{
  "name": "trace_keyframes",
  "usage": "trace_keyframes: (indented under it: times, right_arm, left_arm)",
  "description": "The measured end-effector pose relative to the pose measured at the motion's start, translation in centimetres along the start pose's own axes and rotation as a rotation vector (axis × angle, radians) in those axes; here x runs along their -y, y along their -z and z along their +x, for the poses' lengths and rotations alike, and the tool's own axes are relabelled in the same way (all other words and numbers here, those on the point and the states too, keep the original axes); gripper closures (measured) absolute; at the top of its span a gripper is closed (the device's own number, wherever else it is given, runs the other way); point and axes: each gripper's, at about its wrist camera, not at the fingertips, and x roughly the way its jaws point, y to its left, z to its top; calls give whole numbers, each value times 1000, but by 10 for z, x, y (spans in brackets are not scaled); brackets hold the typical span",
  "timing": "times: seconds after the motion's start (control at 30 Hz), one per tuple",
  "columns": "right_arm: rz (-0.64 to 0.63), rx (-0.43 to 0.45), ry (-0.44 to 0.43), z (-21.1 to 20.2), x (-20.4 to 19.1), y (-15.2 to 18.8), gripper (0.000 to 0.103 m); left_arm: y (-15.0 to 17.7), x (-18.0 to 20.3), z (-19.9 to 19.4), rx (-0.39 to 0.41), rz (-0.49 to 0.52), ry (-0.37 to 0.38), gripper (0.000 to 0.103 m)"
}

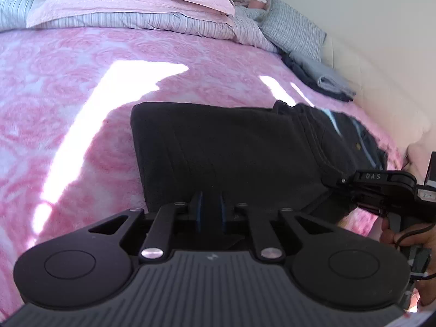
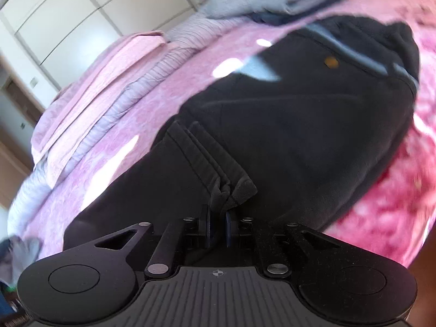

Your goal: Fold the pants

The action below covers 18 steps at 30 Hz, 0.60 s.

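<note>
In the left wrist view the dark pants (image 1: 231, 150) lie folded on the pink bed (image 1: 68, 103), directly ahead of the left gripper (image 1: 211, 209), whose jaws are drawn narrow and pinch the near edge of the cloth; the right gripper (image 1: 336, 181) reaches in from the right edge, held in a person's hand (image 1: 408, 242), with its tip on the pants' near right corner. In the right wrist view the pants (image 2: 299, 125) stretch away up and to the right across the bed (image 2: 381, 204), and the right gripper (image 2: 218, 218) is closed tight on the bunched hem (image 2: 226, 188) just at its fingertips.
</note>
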Motion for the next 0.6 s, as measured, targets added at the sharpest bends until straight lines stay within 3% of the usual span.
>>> trace_keyframes:
  times: [0.1,0.13,0.2,0.23,0.27,0.33,0.4,0.47,0.57,0.6]
  right_arm:
    - [-9,-19,-1,-1,4,-1,95]
    - [-39,-36,7,0,0,-3,90]
    - [-126,-36,71,-6,-15,-8,71]
    - [-199,-1,140,-10,-26,-9,59]
    - [-288,57,207,-16,-34,-5,57]
    - [-496,164,296,-17,-55,0,57]
    - [-560,165,189,-10,-64,-3,64]
    - [-566,141,72,7,-71,-12,89]
    - [-690,122,43,41,-82,-12,92]
    - [-714,85,69,57,-81,-13,92]
  left_arm:
    - [-4,-3,-2,0,-6,1,95]
    - [-8,-5,-4,7,-13,-6,95]
    - [-17,-11,-7,30,-5,-28,95]
    - [-22,-14,-9,39,0,-45,95]
    - [-27,-16,-10,44,6,-65,95]
    - [-37,-21,-8,57,23,-98,95]
    - [-46,-24,-3,64,39,-126,95]
    - [-53,-24,6,78,56,-136,95]
    - [-61,-22,28,69,80,-153,99]
    - [-62,-20,36,67,91,-161,99]
